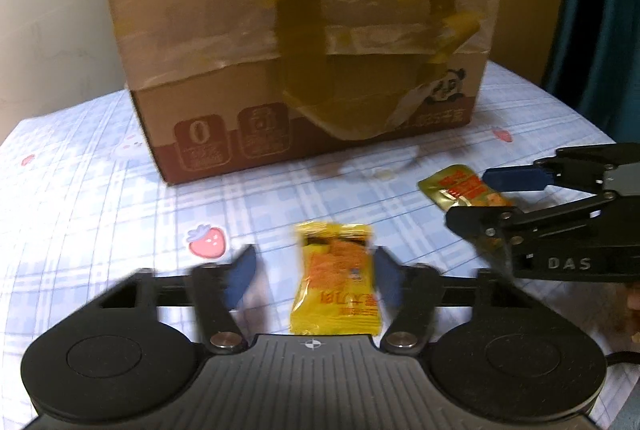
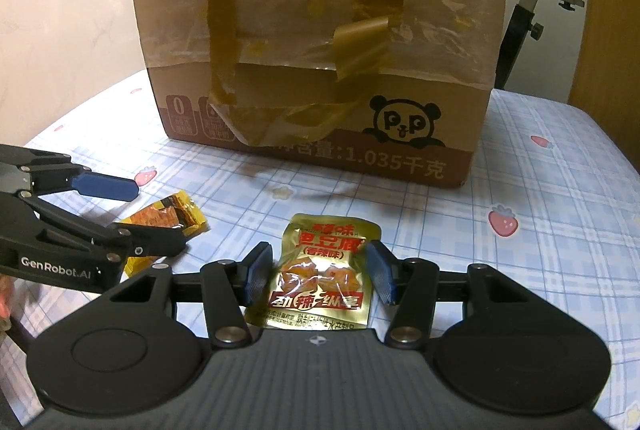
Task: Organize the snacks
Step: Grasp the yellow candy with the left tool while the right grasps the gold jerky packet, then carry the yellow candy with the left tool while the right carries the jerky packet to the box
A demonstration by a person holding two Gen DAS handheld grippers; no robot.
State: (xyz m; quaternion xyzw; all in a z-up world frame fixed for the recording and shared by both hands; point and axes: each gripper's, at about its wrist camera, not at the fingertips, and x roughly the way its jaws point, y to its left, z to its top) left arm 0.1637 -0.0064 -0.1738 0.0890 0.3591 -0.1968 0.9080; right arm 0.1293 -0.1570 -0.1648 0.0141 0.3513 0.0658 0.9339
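Right tongs (image 2: 318, 270): clamped across the gold packet (image 2: 324, 270), pads pressing both side edges. Left tongs (image 1: 312, 280): released, straddling the yellow packet (image 1: 334, 278), touching it with one pad at most, well clear on the other side, blurred. Yellow packet: flat on the checked cloth (image 1: 100, 210), near the front of the box (image 1: 300, 50). Cannot tell whether resting on the cloth or hanging just clear, in the gold packet's case.

Look light, soft and crinkly, both of them; slick film over a lumpy filling, probably crushable under a hard squeeze. Call for a pinch across the width at mid-body, on the bulk of the filling, not on the thin sealed ends, likely to fold and slip.

Ahead and close: tall box wall, hung with peeling tape (image 2: 360, 46), top out of sight. Probably needs a lift well above that wall for dropping packets inside. Sideways: tongs near each other, some risk of knocking together. Behind the box, well apart: black stand (image 2: 524, 18), no hindrance.
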